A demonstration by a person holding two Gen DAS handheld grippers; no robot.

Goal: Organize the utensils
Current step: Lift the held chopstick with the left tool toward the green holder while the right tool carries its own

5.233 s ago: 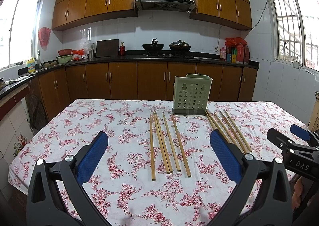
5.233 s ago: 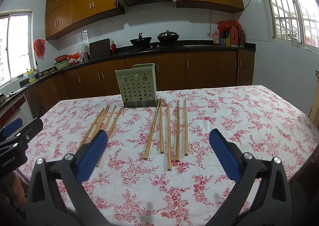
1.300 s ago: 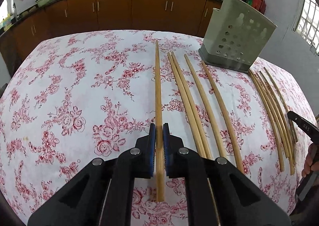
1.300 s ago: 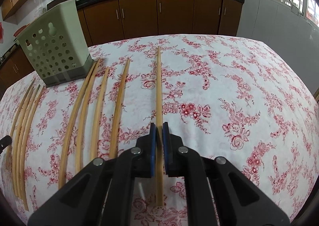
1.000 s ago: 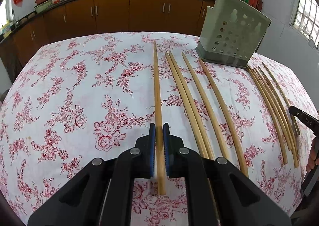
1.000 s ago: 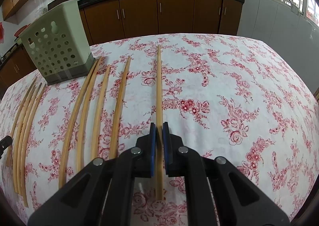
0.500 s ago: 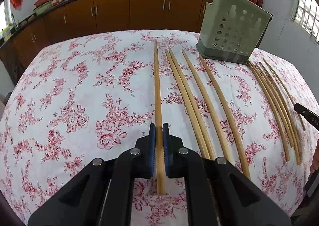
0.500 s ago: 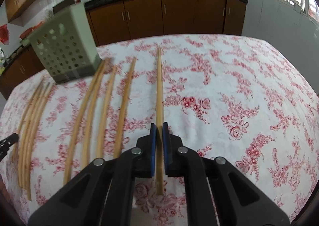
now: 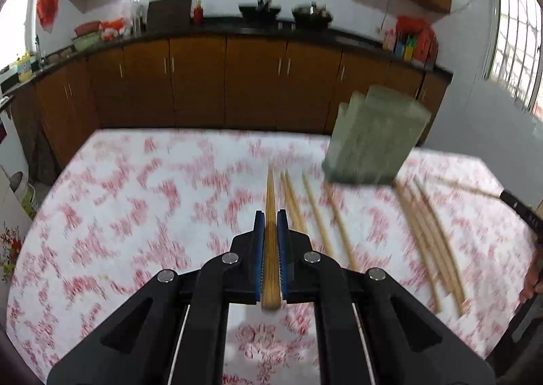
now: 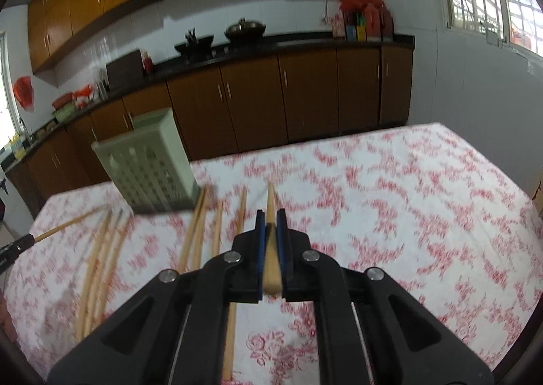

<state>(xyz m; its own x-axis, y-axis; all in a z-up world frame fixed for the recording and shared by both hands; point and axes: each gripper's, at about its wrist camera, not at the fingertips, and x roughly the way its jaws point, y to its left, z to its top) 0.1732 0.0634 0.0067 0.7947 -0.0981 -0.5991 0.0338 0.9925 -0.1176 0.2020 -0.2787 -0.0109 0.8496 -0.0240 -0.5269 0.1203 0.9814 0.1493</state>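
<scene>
Gripping one chopstick (image 9: 270,242) each: left gripper (image 9: 270,232), right gripper (image 10: 270,232) clamped near butt, tips forward for dropping into basket (image 9: 371,140).

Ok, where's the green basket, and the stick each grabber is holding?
green basket (image 10: 149,169): right wrist view, its holed front wall.
left gripper's chopstick (image 9: 270,201): left wrist view, shaft beyond the pads.
right gripper's chopstick (image 10: 270,200): right wrist view, shaft near its far tip.

Chopsticks (image 9: 314,212) before holder (image 9: 371,137) (on table (image 9: 135,198))
</scene>
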